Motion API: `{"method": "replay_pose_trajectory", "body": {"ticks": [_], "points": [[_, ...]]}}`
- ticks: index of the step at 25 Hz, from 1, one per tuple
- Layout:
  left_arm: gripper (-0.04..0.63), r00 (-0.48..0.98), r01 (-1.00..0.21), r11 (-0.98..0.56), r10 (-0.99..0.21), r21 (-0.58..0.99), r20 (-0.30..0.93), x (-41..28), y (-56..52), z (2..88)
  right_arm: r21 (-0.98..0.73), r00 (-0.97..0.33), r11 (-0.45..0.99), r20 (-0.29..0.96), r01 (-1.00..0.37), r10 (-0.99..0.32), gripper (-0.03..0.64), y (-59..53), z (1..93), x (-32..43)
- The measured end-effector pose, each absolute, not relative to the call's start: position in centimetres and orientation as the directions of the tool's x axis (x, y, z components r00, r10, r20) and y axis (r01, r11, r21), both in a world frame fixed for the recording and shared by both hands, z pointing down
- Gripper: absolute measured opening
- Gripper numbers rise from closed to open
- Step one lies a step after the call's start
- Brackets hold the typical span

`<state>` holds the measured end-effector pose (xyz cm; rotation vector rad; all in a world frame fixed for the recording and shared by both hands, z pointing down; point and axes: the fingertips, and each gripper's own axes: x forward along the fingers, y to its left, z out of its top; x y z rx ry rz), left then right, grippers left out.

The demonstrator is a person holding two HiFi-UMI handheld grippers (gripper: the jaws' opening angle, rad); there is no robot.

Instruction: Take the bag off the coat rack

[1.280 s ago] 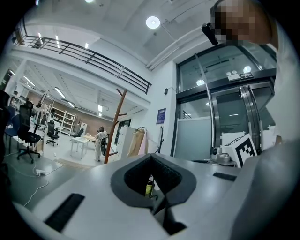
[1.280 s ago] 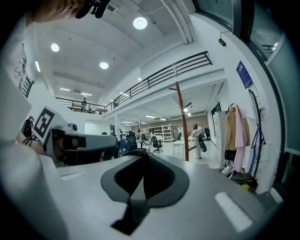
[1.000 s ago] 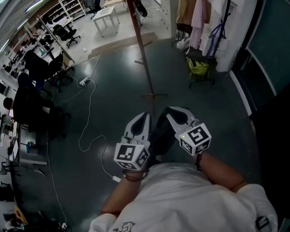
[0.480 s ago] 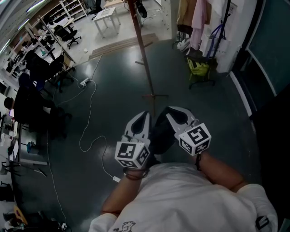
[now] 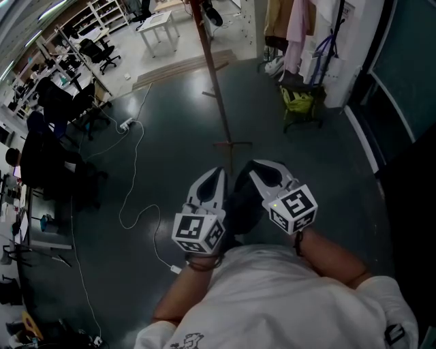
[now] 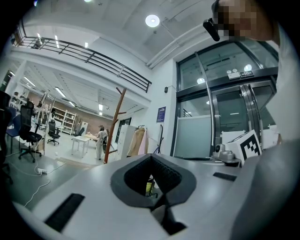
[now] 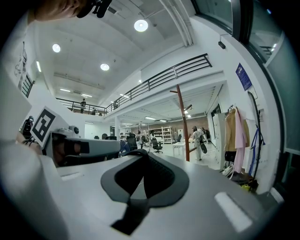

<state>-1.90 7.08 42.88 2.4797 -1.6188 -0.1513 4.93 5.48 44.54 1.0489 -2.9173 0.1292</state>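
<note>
A brown wooden coat rack (image 5: 216, 82) stands on the dark floor ahead of me, its base (image 5: 231, 144) just beyond my grippers. A dark bag (image 5: 210, 11) seems to hang near its top, at the frame's upper edge. The rack's pole (image 7: 183, 123) is far off in the right gripper view, and the same pole (image 6: 114, 125) shows in the left gripper view. My left gripper (image 5: 216, 174) and right gripper (image 5: 263, 166) are held side by side close to my chest, both shut and holding nothing. The left gripper's (image 6: 151, 157) pads meet at their tips, as do the right gripper's (image 7: 143, 153).
Hung clothes (image 5: 289, 27) and a yellow-green bag on a small cart (image 5: 298, 102) stand at the right by a glass door. A white cable (image 5: 133, 177) snakes over the floor at the left. Office chairs (image 5: 102, 51) and a white table (image 5: 160, 27) lie farther back.
</note>
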Motion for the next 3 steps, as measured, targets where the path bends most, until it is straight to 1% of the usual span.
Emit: {"method": "replay_pose_trajectory", "body": {"ticks": [3], "points": [[0.000, 0.404, -0.897, -0.393, -0.915, 0.203, 0.012, -1.88, 7.09, 43.09, -0.068, -0.769, 0.766, 0.063, -0.639, -0.636, 0.021, 5.45, 44.64, 5.10]]}}
